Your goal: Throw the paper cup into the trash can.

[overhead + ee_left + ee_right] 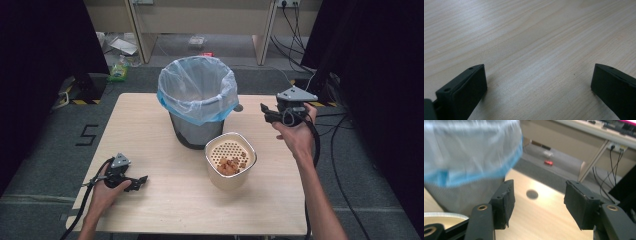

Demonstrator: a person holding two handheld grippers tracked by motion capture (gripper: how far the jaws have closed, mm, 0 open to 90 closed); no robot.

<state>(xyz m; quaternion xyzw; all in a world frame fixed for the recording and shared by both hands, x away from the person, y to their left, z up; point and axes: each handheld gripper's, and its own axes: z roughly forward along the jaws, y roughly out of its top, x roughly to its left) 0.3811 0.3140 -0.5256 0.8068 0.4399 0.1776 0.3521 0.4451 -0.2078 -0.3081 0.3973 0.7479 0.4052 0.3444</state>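
Nearest the person, at about seven o'clock on the pale wooden counter (165, 200), the left hand-held gripper (141, 181) rests low over bare wood, its jaws spread wide with nothing between them; the left gripper view shows only wood grain in the gap.

Just past the counter's centre, toward five o'clock, stands the cream, rounded-square container with a perforated insert (230, 160), with a small heap of orange-brown food scraps (229, 166) lying on the insert. It looks light and rigid, probably plastic or glazed ceramic, so its smooth wall could slip in a pinch. My judgement is that the rim is the best place to grip, one jaw inside and one outside, keeping it level until it is over the bin.

Behind it, at twelve o'clock from the container and just beside it, is the dark mesh waste bin lined with a translucent blue-edged plastic bag (197, 97); the liner is soft and would give if nudged.

At two o'clock, the right hand-held gripper (264, 112) hovers above the counter near the bin, its jaws wide apart and empty.

No brand or label can be read on these things; a "5" (86, 135) is taped on the floor at nine o'clock.
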